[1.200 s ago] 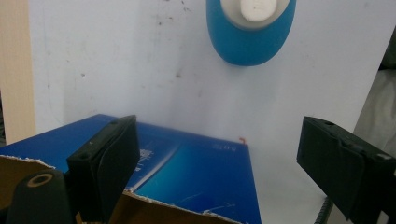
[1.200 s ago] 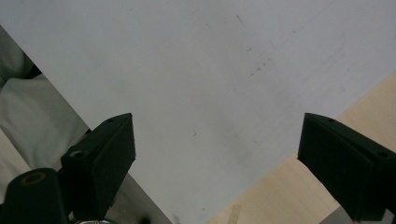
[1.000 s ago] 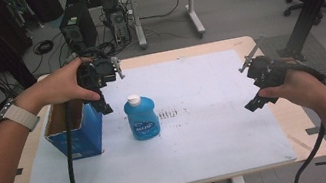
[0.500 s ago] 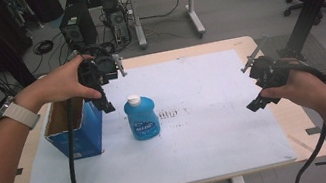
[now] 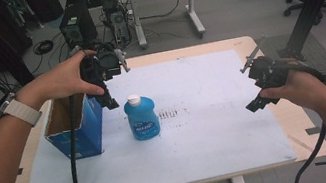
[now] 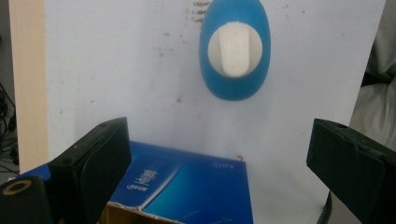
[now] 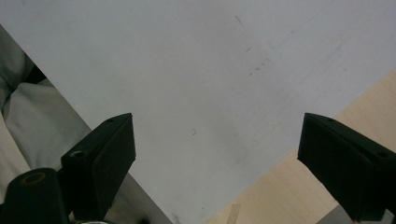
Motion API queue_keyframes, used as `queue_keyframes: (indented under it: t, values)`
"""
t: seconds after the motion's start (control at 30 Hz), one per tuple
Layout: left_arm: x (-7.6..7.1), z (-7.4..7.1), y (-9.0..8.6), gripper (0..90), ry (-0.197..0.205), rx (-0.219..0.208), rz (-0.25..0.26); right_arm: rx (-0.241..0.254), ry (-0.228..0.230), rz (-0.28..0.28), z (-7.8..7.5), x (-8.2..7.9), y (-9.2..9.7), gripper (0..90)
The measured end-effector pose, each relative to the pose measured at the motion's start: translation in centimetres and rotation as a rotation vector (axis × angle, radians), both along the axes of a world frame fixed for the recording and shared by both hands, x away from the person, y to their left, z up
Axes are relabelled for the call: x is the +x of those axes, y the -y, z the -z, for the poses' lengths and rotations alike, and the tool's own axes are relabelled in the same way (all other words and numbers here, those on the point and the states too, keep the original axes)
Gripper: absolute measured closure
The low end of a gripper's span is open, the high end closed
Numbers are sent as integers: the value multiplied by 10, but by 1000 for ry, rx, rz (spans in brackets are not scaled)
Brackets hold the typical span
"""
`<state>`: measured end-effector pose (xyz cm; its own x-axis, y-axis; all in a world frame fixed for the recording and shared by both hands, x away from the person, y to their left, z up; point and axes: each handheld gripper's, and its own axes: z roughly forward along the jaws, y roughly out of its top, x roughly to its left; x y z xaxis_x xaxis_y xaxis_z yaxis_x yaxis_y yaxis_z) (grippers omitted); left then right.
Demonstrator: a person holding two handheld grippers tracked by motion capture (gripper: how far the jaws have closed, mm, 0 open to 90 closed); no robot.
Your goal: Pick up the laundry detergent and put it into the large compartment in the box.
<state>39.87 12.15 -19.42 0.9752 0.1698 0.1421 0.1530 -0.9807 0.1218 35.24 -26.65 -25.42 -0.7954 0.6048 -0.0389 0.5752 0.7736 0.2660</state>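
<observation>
Bottle (image 5: 142,118) and box (image 5: 74,125) stand side by side on the white sheet (image 5: 209,134) that covers my table (image 5: 306,140). The bottle is blue with a white cap, and it stands up straight, just beside the open blue box. My left tool (image 5: 106,94) hangs over the box's near corner and points down. Its jaws have just been opening, and now they stand wide with nothing between them. In the left gripper view I see the bottle (image 6: 235,46) from above, a little way past the box (image 6: 187,186). My right tool (image 5: 258,95) waits far off on the right side, over the bare sheet. It is wide open too and holds nothing. I think I am between steps, about to go for the bottle. Next I need to move my left tool over the cap, drop down around the bottle, and squeeze it gently so it does not tip.
</observation>
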Motion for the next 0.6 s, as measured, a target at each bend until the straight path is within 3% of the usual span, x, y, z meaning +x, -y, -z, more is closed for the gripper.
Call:
queue_keyframes:
  t: [0.33,0.6]
  values:
    - [4,-1,14,52,15,-9,21,11,4,-1,0,-1,0,111]
    - [6,4,27,51,21,14,48,12,1,4,1,0,1,110]
